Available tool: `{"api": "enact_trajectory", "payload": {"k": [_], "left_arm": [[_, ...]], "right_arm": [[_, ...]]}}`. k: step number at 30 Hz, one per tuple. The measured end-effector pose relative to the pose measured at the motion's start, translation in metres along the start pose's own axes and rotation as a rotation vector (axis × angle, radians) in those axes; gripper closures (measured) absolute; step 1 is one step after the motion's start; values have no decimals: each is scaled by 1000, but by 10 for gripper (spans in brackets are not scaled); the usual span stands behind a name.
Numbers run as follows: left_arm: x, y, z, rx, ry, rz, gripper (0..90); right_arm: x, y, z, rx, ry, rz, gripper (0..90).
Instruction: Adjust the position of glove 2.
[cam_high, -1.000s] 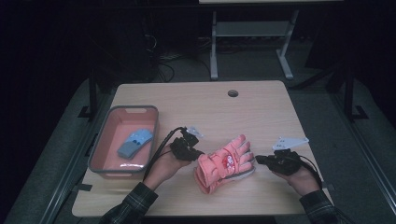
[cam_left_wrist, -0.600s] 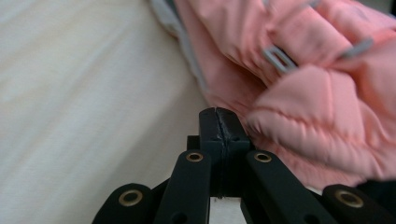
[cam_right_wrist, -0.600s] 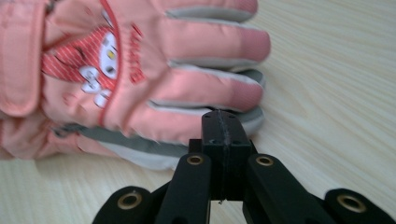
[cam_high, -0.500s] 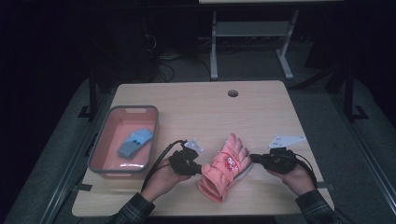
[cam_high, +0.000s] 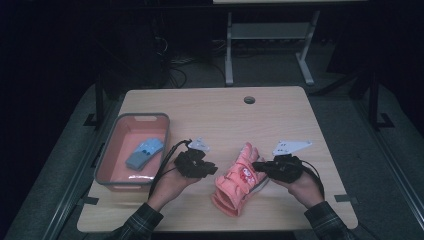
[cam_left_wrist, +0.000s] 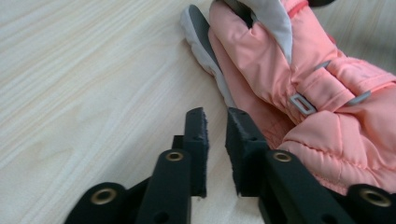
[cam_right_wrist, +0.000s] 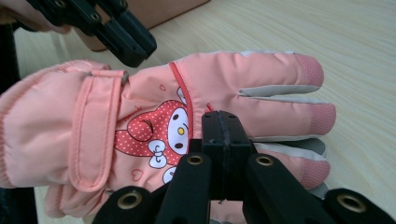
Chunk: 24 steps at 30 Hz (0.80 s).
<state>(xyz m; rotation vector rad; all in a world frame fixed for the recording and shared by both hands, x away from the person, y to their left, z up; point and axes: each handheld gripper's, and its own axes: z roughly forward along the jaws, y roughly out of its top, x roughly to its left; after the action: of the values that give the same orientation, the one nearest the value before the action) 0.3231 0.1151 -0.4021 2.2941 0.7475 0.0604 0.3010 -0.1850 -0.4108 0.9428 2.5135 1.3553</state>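
Comparing the high view with the pictures taken a moment before, the pink glove (cam_high: 239, 179) has turned: it lay slanted across the table with its fingers toward the right gripper, and it now lies more nearly lengthwise, fingers pointing away from the person and cuff toward the near edge. The glove rests flat on the wooden table (cam_high: 220, 107), between the two hands and to the right of the pink tray (cam_high: 162, 129), which holds a blue object (cam_high: 144, 152).

The right gripper (cam_right_wrist: 223, 122) sits low over the printed back of the glove; its jaws are pressed together, and whether any fabric is caught between them cannot be told. The left gripper (cam_left_wrist: 216, 120) has drawn back to the glove's left side; its jaws stand slightly parted with bare table in the gap, just beside the glove's grey-edged thumb and holding nothing.

Judged from this, the glove is being squared up, and the left gripper is placed for a fresh grasp near the cuff.
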Motion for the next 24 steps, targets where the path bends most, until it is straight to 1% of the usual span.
{"api": "enact_trajectory", "payload": {"k": [2, 4, 6, 7, 8, 9, 10, 11, 12, 15, 17, 18, 19, 20, 21, 22, 23, 24], "left_arm": [[1, 1, -2, -10, 1, 2, 747], [0, 2, -2, -23, 0, -6, 739], [0, 2, -2, -19, -3, -8, 730], [1, 2, -2, -8, -1, 4, 726], [1, 2, -2, -8, -3, 4, 719], [0, 2, -2, -17, -3, -6, 713], [0, 2, -2, -20, -3, -5, 703], [0, 2, -2, -18, -5, -2, 684], [0, 2, -2, -22, -2, -6, 660], [2, 1, -4, -20, 10, -3, 589], [3, 1, -5, -26, 14, -5, 548], [3, 2, -6, -33, 15, -12, 529], [3, 2, -7, -32, 16, -9, 502], [3, 3, -7, -43, 13, -15, 480], [4, 4, -8, -42, 7, -7, 454], [3, 5, -8, -48, 0, -11, 426], [2, 6, -8, -52, -5, -9, 403], [2, 8, -7, -56, -14, -5, 390]], "right_arm": [[0, 0, 0, -2, -1, -1, 899], [1, 2, -1, -16, -6, -6, 899], [1, 4, -2, -35, 1, 6, 900], [2, 4, -1, -34, 0, 4, 900], [3, 5, 1, -28, 1, 2, 900], [3, 4, 4, -16, -3, 0, 900], [3, 3, 7, -3, -6, -10, 900], [4, 2, 10, 7, -2, -2, 900], [4, 1, 12, 15, -2, -5, 900], [4, -1, 19, 40, -1, -9, 900], [4, -3, 23, 54, 3, 4, 900], [3, -4, 24, 57, 5, 1, 900], [2, -5, 25, 62, 7, 7, 900], [1, -5, 26, 64, 10, 6, 900], [1, -6, 27, 79, 2, 4, 900], [1, -8, 29, 95, -5, 0, 900], [0, -10, 30, 94, -6, -12, 900], [0, -10, 30, 98, -2, 0, 900]]}}
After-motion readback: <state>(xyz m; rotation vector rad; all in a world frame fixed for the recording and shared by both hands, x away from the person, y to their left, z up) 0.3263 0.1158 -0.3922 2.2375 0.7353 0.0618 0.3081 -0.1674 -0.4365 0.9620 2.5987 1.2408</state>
